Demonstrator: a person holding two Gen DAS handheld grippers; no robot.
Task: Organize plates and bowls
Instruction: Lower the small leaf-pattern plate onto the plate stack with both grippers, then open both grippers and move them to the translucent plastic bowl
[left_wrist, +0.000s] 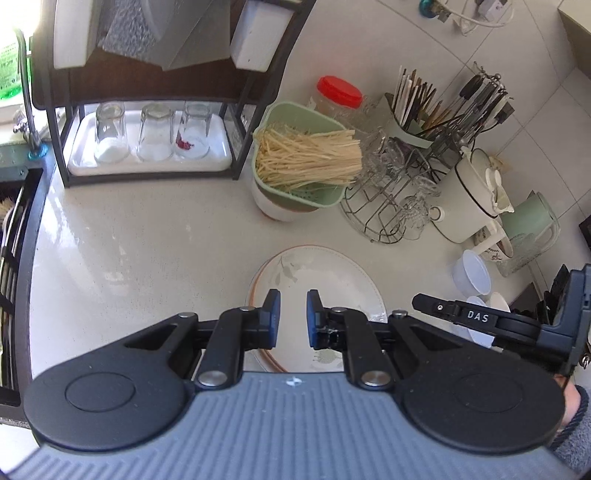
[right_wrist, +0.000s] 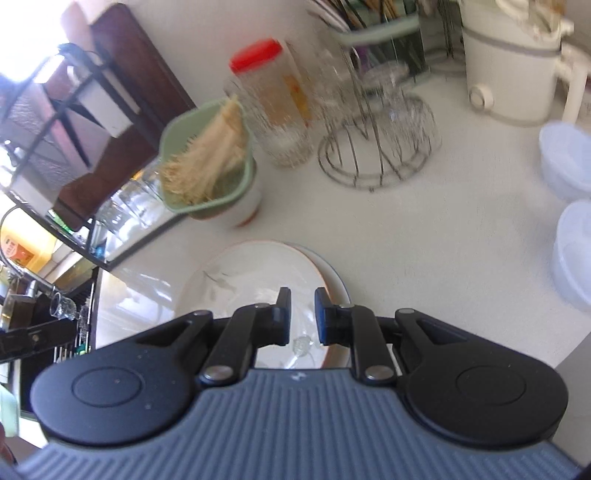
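A white plate (left_wrist: 325, 280) with a leaf print and an orange rim lies on the pale counter (left_wrist: 147, 236). In the right wrist view this plate (right_wrist: 251, 280) rests on a second plate whose blue rim (right_wrist: 334, 275) shows at its right edge. My left gripper (left_wrist: 293, 317) hovers over the plate's near half, jaws nearly together with nothing between the pads. My right gripper (right_wrist: 302, 314) hangs above the same stack, also nearly shut and empty. From the left wrist view the right gripper's arm (left_wrist: 465, 314) reaches in at the right. Clear plastic bowls (right_wrist: 565, 158) stand to the right.
A green strainer of pale sticks (left_wrist: 303, 162) sits behind the plates, beside a red-lidded jar (left_wrist: 340, 96), a wire glass rack (left_wrist: 388, 199), a cutlery holder (left_wrist: 417, 110) and a white pot (left_wrist: 472, 192). A dark shelf with a tray of upturned glasses (left_wrist: 151, 140) stands at left.
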